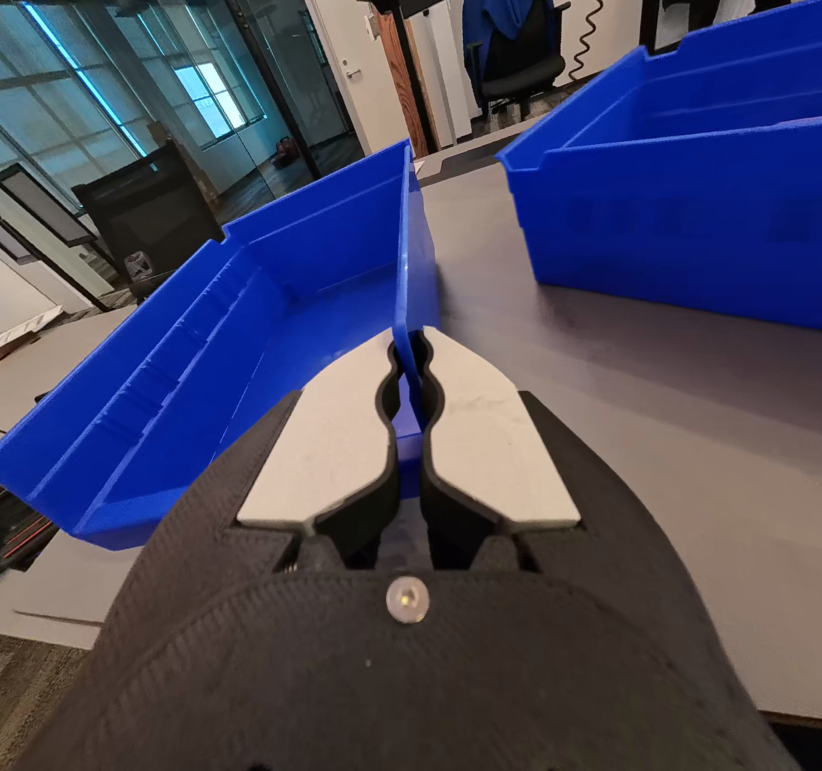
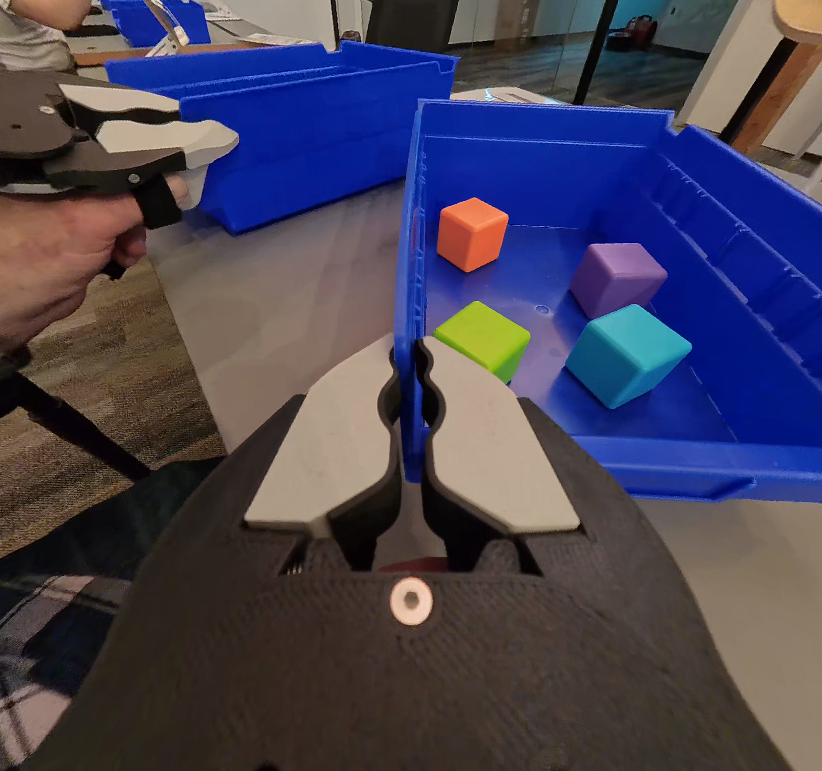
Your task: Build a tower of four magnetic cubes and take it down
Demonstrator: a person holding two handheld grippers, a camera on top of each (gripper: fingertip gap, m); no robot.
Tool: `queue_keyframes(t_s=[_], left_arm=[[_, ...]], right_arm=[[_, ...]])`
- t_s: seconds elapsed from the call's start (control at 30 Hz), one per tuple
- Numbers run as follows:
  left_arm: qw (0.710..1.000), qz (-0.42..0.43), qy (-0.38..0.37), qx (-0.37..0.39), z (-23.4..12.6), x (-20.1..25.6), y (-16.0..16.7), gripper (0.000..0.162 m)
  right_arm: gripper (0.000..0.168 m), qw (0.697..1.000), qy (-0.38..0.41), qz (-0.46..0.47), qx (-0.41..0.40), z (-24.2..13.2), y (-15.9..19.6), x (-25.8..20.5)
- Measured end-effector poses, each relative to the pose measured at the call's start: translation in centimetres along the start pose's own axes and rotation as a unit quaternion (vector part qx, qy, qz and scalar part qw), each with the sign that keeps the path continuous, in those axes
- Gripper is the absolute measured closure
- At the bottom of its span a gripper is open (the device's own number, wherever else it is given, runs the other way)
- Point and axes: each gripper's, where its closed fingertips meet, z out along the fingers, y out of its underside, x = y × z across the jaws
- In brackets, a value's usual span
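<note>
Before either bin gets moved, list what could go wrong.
1. The right gripper pinches only the thin side wall of the cube bin; a pull may tip it, tumbling the green cube against the others.
2. The left gripper clamps the empty bin by its wall, which may flex or slip.

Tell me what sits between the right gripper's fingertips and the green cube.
In the right wrist view, the right gripper straddles the blue bin's side wall. Its inner finger lies inside the bin, right beside the green cube, partly covering it; nothing else shows between.
</note>
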Motion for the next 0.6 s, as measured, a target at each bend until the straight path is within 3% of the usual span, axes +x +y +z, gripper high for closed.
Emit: queue_keyframes(t_s=[0.53, 0.6], left_arm=[[0.999, -0.018, -0.025, -0.013, 0.2, -1.9, 1.3, 0.158], [0.999, -0.022, -0.026, -0.013, 0.2, -2.2, 1.4, 0.158]], right_arm=[[0.162, 0.999, -0.037, 0.000, -0.023, 11.9, -3.2, 2.6], [0.135, 0.998, -0.060, 0.011, -0.014, 12.2, -4.0, 2.7]])
